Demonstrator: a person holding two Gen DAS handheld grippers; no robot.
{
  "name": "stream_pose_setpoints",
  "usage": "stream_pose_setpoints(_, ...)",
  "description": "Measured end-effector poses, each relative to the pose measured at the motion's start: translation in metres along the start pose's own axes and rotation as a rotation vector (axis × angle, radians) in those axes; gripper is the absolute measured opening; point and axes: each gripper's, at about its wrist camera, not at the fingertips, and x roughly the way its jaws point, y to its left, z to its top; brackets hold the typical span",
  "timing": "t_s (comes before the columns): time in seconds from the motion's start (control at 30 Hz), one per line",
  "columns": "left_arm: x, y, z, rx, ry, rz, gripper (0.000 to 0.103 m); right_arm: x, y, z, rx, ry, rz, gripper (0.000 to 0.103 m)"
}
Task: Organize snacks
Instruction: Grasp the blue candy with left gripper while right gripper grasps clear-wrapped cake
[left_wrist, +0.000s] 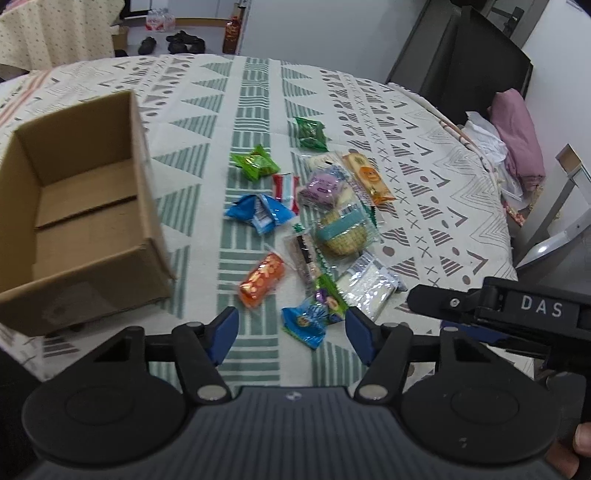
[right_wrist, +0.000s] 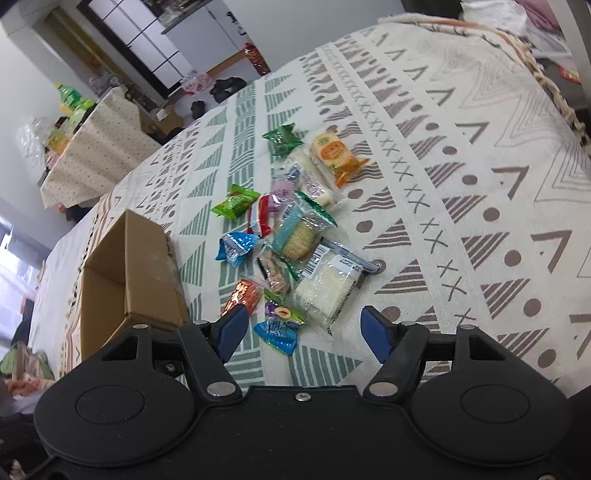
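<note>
Several wrapped snacks lie in a loose pile on the patterned cloth. An empty open cardboard box (left_wrist: 85, 218) stands to their left; it also shows in the right wrist view (right_wrist: 125, 280). My left gripper (left_wrist: 291, 334) is open and empty, just short of a small blue packet (left_wrist: 304, 323). An orange packet (left_wrist: 260, 278) lies beyond its left finger. My right gripper (right_wrist: 304, 330) is open and empty, hovering near the same blue packet (right_wrist: 279, 332) and a clear packet of white crackers (right_wrist: 327, 286). The right gripper's body shows at the right edge of the left wrist view (left_wrist: 517, 314).
The cloth-covered table (left_wrist: 424, 122) ends at the right, where a grey chair frame (left_wrist: 554, 236) and pink and white cloth (left_wrist: 517, 144) sit. Another cloth-covered table (right_wrist: 103, 155) with bottles stands far left. Shoes and a bottle are on the floor beyond.
</note>
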Motion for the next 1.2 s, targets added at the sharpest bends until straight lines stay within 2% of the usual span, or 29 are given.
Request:
stream_pose_setpoints(0.03, 0.005, -0.001, 0.001, 0.006, 0.008, -0.005, 0.061, 0.002, -0.002, 0.001, 0.012, 0.006, 0.002, 0.063)
stream_pose_setpoints(0.13, 0.021, -0.004, 0.003, 0.019, 0.04, -0.016, 0.058, 0.009, -0.006, 0.003, 0.038, 0.019, 0.005, 0.059)
stream_pose_setpoints(0.53, 0.074, -0.009, 0.014, 0.037, 0.117, -0.031, 0.054, 0.041, -0.023, 0.014, 0.148, 0.071, -0.014, 0.06)
stream_pose_setpoints(0.67, 0.086, -0.003, 0.012, -0.002, 0.147, -0.05, 0.043, 0.053, -0.028, 0.018, 0.179, 0.087, -0.02, 0.06)
stream_pose_setpoints(0.73, 0.086, -0.003, 0.012, -0.003, 0.137, -0.048, 0.041, 0.059, -0.029, 0.021, 0.182, 0.093, -0.024, 0.06)
stream_pose_setpoints(0.8, 0.083, -0.003, 0.013, -0.005, 0.126, -0.047, 0.033, 0.064, -0.028, 0.022, 0.181, 0.099, -0.027, 0.06)
stream_pose_setpoints(0.87, 0.08, -0.001, 0.016, -0.015, 0.116, -0.04, 0.03, 0.07, -0.029, 0.024, 0.184, 0.106, -0.028, 0.06)
stream_pose_setpoints(1.1, 0.062, 0.006, 0.025, -0.032, 0.059, -0.035, 0.028, 0.08, -0.027, 0.025, 0.194, 0.121, -0.026, 0.06)
stream_pose_setpoints(1.2, 0.058, 0.012, 0.025, -0.047, 0.044, -0.018, 0.028, 0.09, -0.024, 0.025, 0.19, 0.133, -0.05, 0.061)
